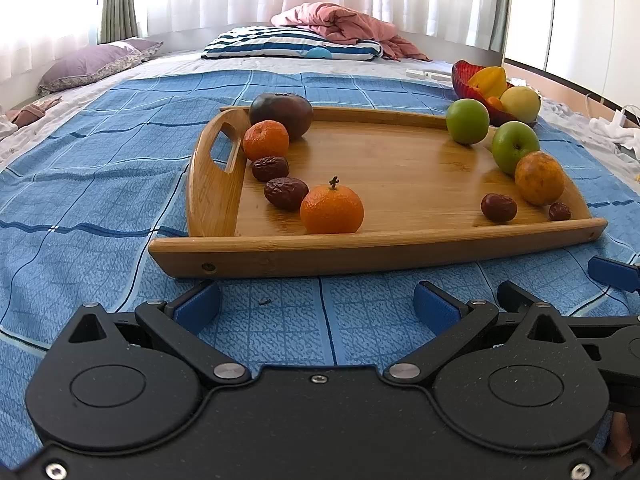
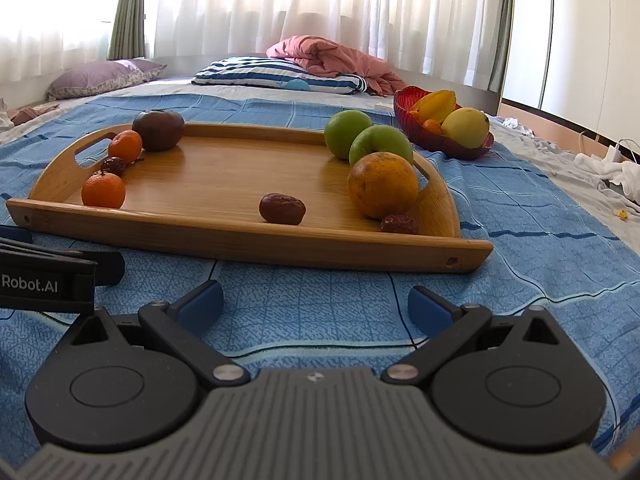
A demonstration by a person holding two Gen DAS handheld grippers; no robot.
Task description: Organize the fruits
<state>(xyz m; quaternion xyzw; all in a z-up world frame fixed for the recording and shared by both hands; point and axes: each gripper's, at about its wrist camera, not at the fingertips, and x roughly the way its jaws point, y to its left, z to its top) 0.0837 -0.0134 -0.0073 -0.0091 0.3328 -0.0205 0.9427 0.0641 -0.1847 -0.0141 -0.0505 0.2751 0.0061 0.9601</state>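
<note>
A wooden tray [image 1: 400, 168] [image 2: 224, 172] lies on the blue bedspread. On its left stand a dark persimmon [image 1: 281, 115], two mandarins [image 1: 332, 210] [image 1: 266, 140] and two red dates [image 1: 286, 193]. On its right are two green apples [image 1: 467, 121] [image 1: 515, 146], an orange [image 1: 539, 178] [image 2: 383, 184] and two dates [image 1: 498, 207] [image 2: 282, 209]. A red glass bowl [image 2: 436, 136] with a starfruit and a yellow fruit stands behind right. My left gripper [image 1: 316, 306] and right gripper [image 2: 316, 304] are open and empty, in front of the tray.
Pillows [image 1: 292, 44] and a pink blanket [image 1: 344, 24] lie at the bed's far end, under curtains. White cloth and cables [image 2: 608, 168] lie to the right. The right gripper's fingers [image 1: 612, 272] show at the left wrist view's right edge.
</note>
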